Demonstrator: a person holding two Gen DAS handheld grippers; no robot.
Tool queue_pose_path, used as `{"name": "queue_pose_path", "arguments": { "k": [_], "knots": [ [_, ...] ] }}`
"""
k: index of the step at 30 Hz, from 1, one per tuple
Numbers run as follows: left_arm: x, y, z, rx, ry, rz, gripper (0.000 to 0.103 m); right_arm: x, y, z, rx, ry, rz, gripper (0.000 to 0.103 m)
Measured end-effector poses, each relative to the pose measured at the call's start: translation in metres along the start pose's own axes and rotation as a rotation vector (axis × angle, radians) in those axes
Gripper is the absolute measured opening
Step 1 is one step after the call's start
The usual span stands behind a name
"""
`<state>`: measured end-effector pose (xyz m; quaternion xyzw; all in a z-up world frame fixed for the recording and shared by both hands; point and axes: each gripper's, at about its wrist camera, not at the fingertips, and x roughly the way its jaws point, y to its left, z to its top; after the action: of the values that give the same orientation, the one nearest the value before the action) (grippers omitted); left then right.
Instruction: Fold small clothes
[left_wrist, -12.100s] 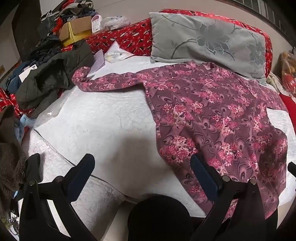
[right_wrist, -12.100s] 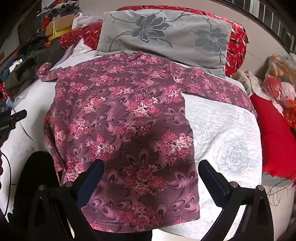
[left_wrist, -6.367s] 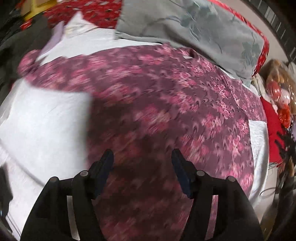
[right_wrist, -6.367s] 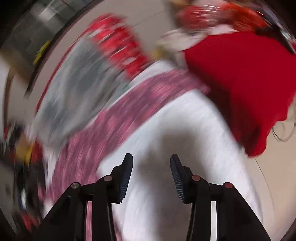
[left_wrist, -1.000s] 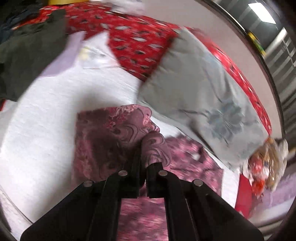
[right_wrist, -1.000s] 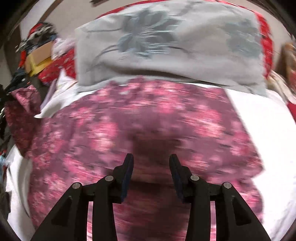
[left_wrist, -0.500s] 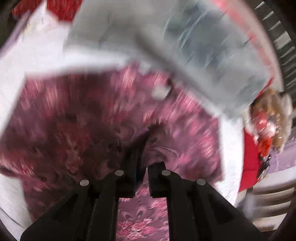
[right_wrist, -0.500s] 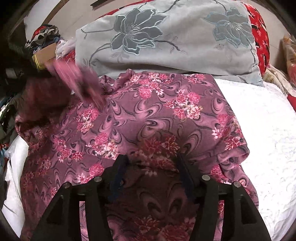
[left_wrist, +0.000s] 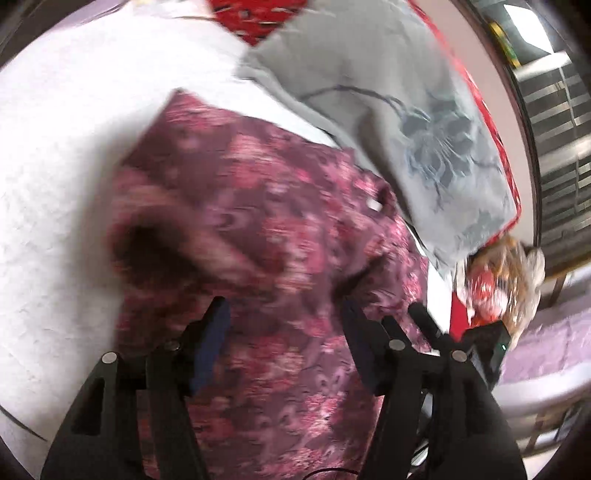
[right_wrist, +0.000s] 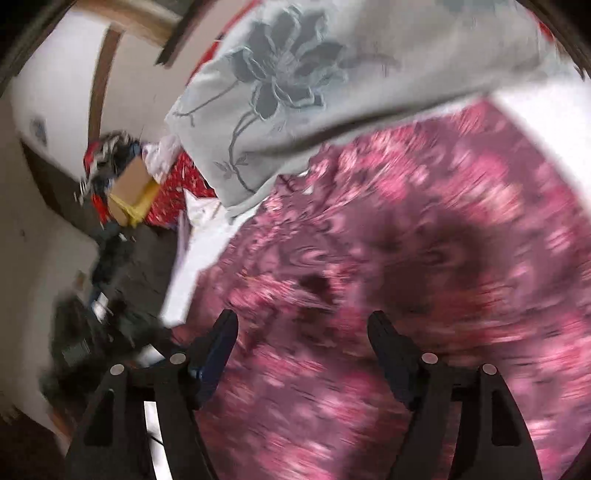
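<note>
Left wrist view: white quilted bed (left_wrist: 66, 155) carries a grey flower-embroidered pillow (left_wrist: 406, 96) and the maroon floral-print top (left_wrist: 258, 229), lying with sleeves folded in, rumpled (motion-blurred). Left gripper (left_wrist: 284, 343) and right gripper (right_wrist: 303, 347) hang over it, jaws spread, holding nothing.

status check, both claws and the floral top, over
Left claw open, empty, over the floral top. Right claw open, empty. Top lies bunched on white bedspread. Grey pillow touching its far edge.
</note>
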<state>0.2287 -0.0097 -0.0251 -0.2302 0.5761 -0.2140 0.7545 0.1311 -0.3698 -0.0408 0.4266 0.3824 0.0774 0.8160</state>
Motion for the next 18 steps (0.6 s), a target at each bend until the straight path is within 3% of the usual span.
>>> {"name": "queue_pose_path", "arguments": {
  "k": [4,6,7,11,15,18],
  "knots": [
    [0.009,0.022,0.005,-0.078,0.005,0.019,0.061,0.028,-0.009,0.009,0.187,0.012,0.026,0.074],
    [0.010,0.029,0.007,-0.098,0.003,0.014,0.061,0.027,-0.011,0.015,0.212,-0.012,0.023,0.044],
    [0.009,0.031,0.008,-0.103,0.001,0.008,0.061,0.023,-0.011,0.020,0.189,-0.013,0.029,0.007],
    [0.009,0.037,0.007,-0.104,-0.010,0.000,0.061,-0.027,-0.012,0.041,0.043,-0.148,-0.068,0.007],
    [0.019,0.042,0.003,-0.115,0.008,0.018,0.061,-0.062,-0.043,0.057,0.032,-0.219,-0.203,0.000],
    [0.025,0.042,0.001,-0.132,0.021,0.029,0.061,-0.076,-0.081,0.062,0.090,-0.207,-0.313,0.000]
  ]
}}
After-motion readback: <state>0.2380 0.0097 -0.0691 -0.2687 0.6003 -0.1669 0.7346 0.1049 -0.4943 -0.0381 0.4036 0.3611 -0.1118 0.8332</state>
